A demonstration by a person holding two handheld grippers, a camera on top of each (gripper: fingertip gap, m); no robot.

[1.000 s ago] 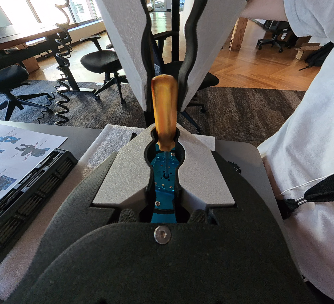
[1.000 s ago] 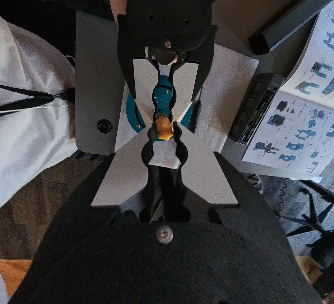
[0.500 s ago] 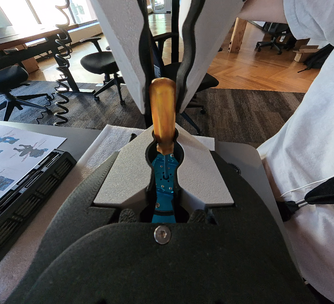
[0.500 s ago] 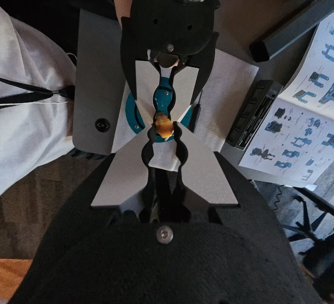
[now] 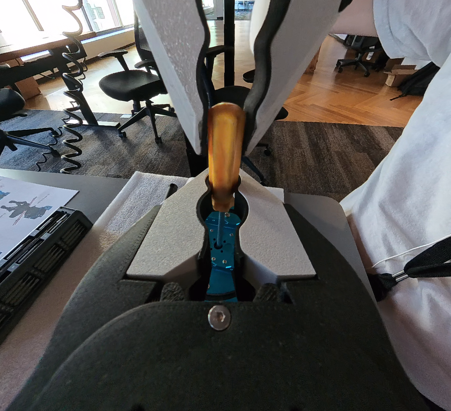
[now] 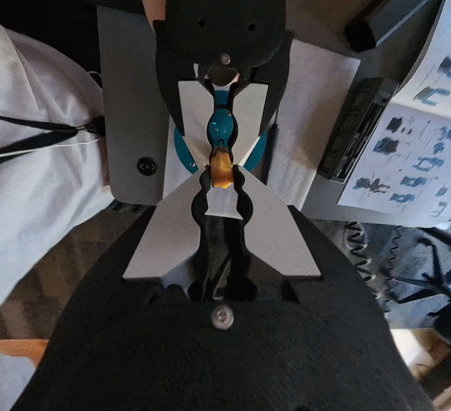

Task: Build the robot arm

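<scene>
Amber screwdriver (image 5: pixel 225 145) stands clamped in the right tool (image 6: pixel 220 175), shaft on the blue part (image 5: pixel 220 252) seemingly gripped by the left tool (image 5: pixel 222 188).

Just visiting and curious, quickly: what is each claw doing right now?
Left claw: closed on the blue metal part.
Right claw: closed on the amber screwdriver handle.

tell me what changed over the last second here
Little: the right gripper keeps its clamp on the amber screwdriver handle, which leans slightly differently. The shaft stays in the blue metal part, which the left gripper keeps holding on the white foam pad.
</scene>
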